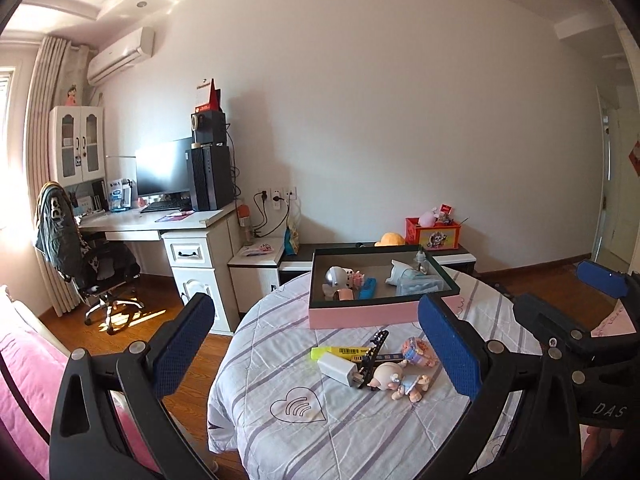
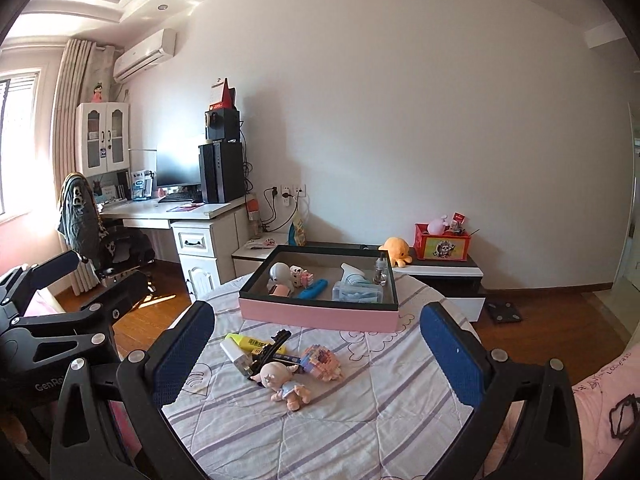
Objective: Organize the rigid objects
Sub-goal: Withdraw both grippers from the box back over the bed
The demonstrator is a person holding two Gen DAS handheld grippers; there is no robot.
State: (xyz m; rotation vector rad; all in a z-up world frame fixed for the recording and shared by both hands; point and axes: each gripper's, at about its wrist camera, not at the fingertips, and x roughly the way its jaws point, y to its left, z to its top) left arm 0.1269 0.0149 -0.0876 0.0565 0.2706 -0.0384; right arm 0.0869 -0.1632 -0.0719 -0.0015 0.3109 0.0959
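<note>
Pink cardboard box [image 2: 320,318] with a dark rim, upper centre of the frame on the striped tablecloth [image 2: 360,420]; already holding a few things, likely light but awkward, best left where it stands. Below it, at mid-frame, a loose cluster of small hard things, touching or overlapping. Baby doll [image 2: 285,384] nearest the camera: hard plastic by the look, light, rounded and probably slippery at the head; better pinched across the body. Pink block figure [image 2: 322,362] just right of it: apparently built of tiny bricks, so likely to shed pieces under a hard squeeze; gentle hold across the flat sides. White charger [image 2: 237,356] at the left of the heap: stiff, smooth, boxy; flat faces good for the pads. Yellow marker [image 2: 256,343] behind: light, round, apt to roll; grip mid-barrel. Black hair clip [image 2: 269,354] across the pile: thin, springy, easily snagged. Left gripper [image 1: 316,354] and right gripper [image 2: 316,354] both spread wide, holding nothing, hovering short of the cluster.
</note>
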